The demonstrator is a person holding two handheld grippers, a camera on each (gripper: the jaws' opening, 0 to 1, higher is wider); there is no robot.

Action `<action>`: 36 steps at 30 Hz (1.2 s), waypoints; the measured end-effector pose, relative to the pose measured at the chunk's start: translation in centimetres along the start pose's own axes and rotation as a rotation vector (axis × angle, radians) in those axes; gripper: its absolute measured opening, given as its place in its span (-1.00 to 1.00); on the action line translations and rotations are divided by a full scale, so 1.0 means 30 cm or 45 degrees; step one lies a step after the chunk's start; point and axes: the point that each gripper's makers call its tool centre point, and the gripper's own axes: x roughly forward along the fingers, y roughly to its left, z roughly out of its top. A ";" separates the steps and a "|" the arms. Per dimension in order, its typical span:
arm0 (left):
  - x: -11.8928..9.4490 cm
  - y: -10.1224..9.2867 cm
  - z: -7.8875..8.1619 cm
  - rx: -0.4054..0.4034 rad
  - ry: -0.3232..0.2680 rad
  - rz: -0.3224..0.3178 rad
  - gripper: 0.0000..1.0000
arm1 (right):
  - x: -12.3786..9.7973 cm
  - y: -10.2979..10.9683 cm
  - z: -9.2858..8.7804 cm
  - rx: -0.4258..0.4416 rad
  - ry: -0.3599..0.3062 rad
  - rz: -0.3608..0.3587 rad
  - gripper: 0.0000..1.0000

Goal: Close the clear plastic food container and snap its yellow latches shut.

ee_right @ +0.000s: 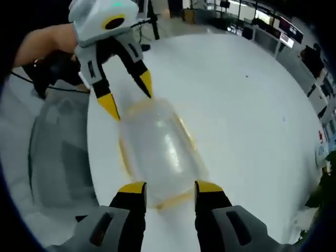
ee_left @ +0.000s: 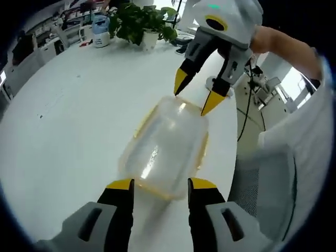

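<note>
Lid sits on container on desk; both hand-held grippers, left and right, jaws apart at container's opposite ends; latches apparently unsnapped.

The clear food container is smeared by motion blur, so its yellow latches cannot be read as snapped or loose. At 11 o'clock a jug bears a label too small to read.
</note>
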 end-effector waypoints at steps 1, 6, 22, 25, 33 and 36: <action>0.001 -0.001 0.003 0.024 -0.003 -0.003 -0.20 | 0.001 0.001 0.000 -0.014 0.006 0.005 -0.30; 0.005 -0.004 0.026 0.108 -0.020 -0.005 -0.20 | 0.010 0.013 0.007 -0.086 0.019 0.023 -0.30; 0.026 -0.009 0.047 0.312 -0.018 0.004 -0.20 | 0.024 0.022 0.023 -0.173 0.015 0.050 -0.30; 0.034 -0.015 0.054 0.314 -0.028 -0.001 -0.20 | 0.027 0.027 0.039 -0.185 -0.002 0.052 -0.31; 0.070 -0.042 0.100 0.340 -0.049 -0.005 -0.22 | 0.055 0.040 0.108 -0.236 -0.039 0.069 -0.32; 0.078 -0.052 0.116 0.319 -0.073 -0.016 -0.23 | 0.059 0.046 0.126 -0.241 -0.048 0.076 -0.32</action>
